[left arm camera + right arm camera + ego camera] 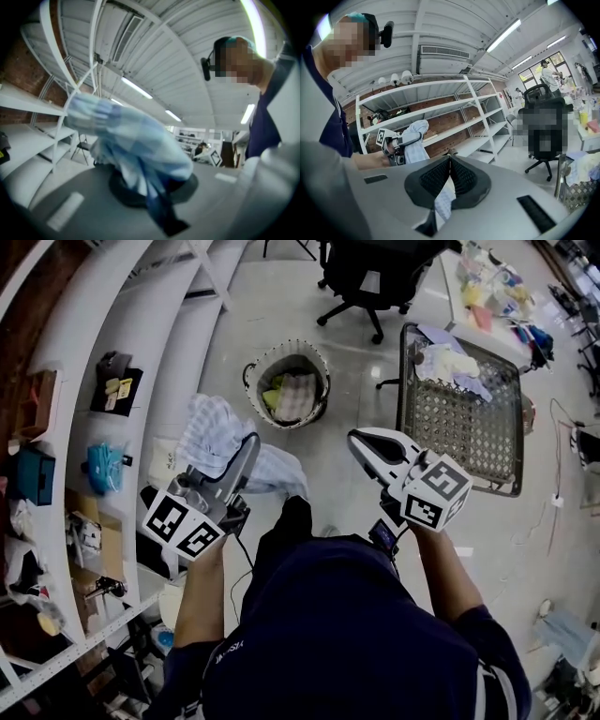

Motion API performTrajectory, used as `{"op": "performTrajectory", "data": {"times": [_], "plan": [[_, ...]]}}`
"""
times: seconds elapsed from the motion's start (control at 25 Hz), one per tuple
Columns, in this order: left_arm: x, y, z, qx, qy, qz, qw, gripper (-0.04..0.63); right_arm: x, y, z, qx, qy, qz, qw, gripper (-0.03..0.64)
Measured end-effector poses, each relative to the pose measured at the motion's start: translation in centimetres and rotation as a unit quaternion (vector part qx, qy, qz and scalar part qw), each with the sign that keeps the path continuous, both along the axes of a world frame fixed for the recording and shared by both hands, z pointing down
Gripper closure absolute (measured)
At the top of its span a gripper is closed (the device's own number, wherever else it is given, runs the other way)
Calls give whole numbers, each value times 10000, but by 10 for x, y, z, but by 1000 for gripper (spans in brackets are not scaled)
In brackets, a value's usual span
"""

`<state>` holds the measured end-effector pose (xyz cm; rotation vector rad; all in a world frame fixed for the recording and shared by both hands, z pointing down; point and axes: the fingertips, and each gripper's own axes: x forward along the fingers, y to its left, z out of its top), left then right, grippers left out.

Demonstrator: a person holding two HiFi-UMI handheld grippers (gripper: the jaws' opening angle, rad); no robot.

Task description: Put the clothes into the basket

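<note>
A light blue checked cloth (214, 435) hangs bunched from my left gripper (251, 442), which is shut on it. In the left gripper view the cloth (136, 140) drapes over the jaws of the left gripper (150, 187) and hides them. The round woven basket (319, 357) stands on the floor ahead of both grippers, with clothes (292, 395) inside. My right gripper (356, 439) is level with the left one, jaws closed. In its own view the right gripper (450, 164) pinches a strip of pale checked fabric (444, 201). That view also shows the left gripper (401, 139) with its cloth (415, 140).
White shelving (94, 381) with boxes runs along the left. A wire mesh cart (511, 427) holding more clothes (445, 362) stands at the right. A black office chair (370, 277) and a cluttered table (487, 287) are beyond the basket.
</note>
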<state>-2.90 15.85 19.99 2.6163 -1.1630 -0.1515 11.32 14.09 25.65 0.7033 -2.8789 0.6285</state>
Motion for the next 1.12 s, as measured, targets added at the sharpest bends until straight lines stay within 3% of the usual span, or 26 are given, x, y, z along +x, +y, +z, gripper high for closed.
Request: {"op": "performTrajectory", "data": {"times": [0.68,1.12], "plan": [[-75,-161,-63,489,387,788,9949,560,-93,-158,2,-170,96,428,9989,612],[-87,-238,-84,645,433,1310,9883,560,-124,-220,16,-264,122,656,9974,611]]}}
